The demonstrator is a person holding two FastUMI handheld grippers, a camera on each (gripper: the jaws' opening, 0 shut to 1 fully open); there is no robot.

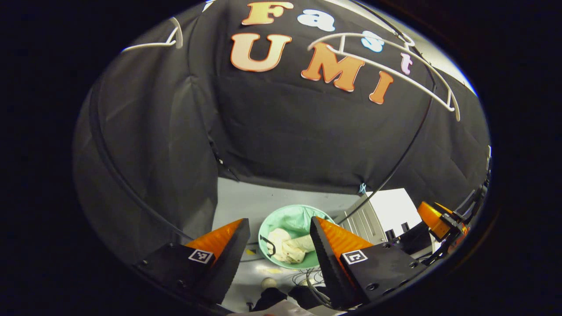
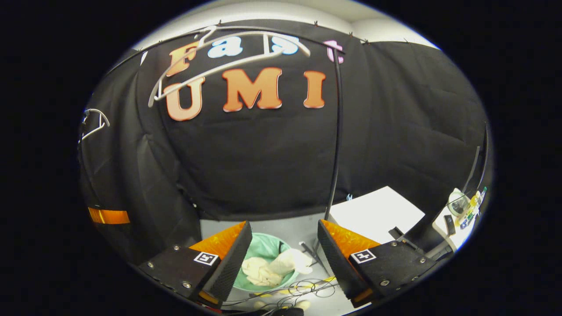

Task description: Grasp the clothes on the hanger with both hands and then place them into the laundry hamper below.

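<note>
— Gaping wide, both of them? The left gripper [image 1: 279, 245] and the right gripper [image 2: 283, 250]?

— Yes, nothing between the fingers of either. Below them the cream clothes [image 1: 287, 248] lie bunched in the green laundry hamper [image 1: 290, 217] on the floor.

— And the hanger [image 1: 386, 66]?

— White, bare, up against the black cloth.

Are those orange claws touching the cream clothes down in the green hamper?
Apart. In the right gripper view the open claw hangs high above the clothes lying in the hamper.
</note>
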